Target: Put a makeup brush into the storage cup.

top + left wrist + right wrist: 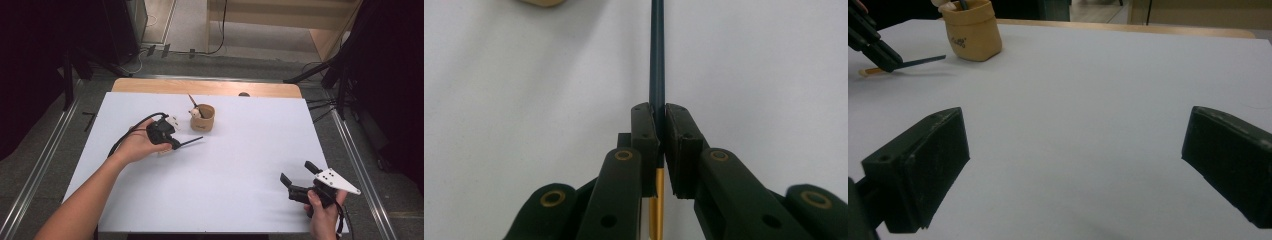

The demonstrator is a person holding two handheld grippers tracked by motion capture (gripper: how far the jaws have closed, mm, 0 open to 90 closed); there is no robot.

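My left gripper [174,144] is shut on a thin dark pen [192,141] with a gold end, held low over the white table left of centre. In the left gripper view the jaws [661,112] pinch the pen's dark shaft [657,50], and the gold end shows beneath them. The pen's tip points toward a tan cup [203,122] just behind it, which holds a dark stick and a white item. My right gripper [297,171] stands open near the front right corner, nothing between its fingers [1075,120]. From there the cup [973,37] and the held pen [923,62] show at far left.
A white sheet [225,165] covers the table, with a wooden strip [210,87] along its far edge. Metal rails run along both sides. Dark stands and cables sit on the floor beyond the table.
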